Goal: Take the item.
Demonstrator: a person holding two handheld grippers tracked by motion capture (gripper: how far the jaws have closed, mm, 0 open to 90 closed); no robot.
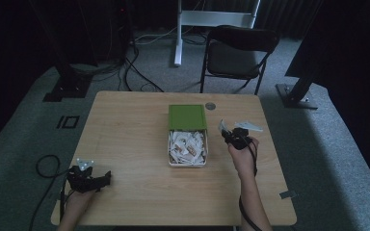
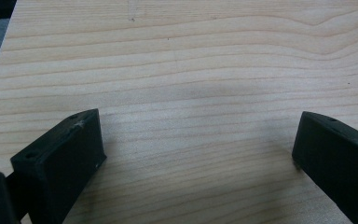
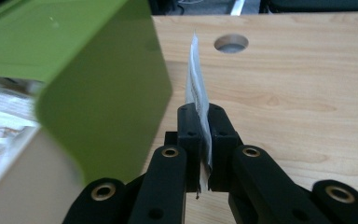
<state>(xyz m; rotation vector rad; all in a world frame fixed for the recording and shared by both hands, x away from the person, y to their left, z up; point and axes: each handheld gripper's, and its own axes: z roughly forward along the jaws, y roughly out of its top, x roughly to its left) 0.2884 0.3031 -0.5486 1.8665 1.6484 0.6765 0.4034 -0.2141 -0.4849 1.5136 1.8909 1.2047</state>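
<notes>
While the right gripper [image 3: 200, 140] pinched a thin white paper sachet [image 3: 196, 81] edge-up just right of the green-lidded white box [image 1: 187, 117], apparently lifted from its heap, the left gripper [image 2: 196, 154] rested agape, empty, well left of the box.

Pale wood-grain table [image 2: 191, 60], smooth matt; glossy green box lid [image 3: 88, 70]; thin white paper sachet [image 3: 198, 93]; matt black plastic jaws.

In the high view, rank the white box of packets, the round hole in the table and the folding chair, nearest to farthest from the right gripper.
From the right gripper:
1. White box of packets, just left of it.
2. Round hole, near the table's far edge.
3. Folding chair, on the floor beyond the table.
</notes>
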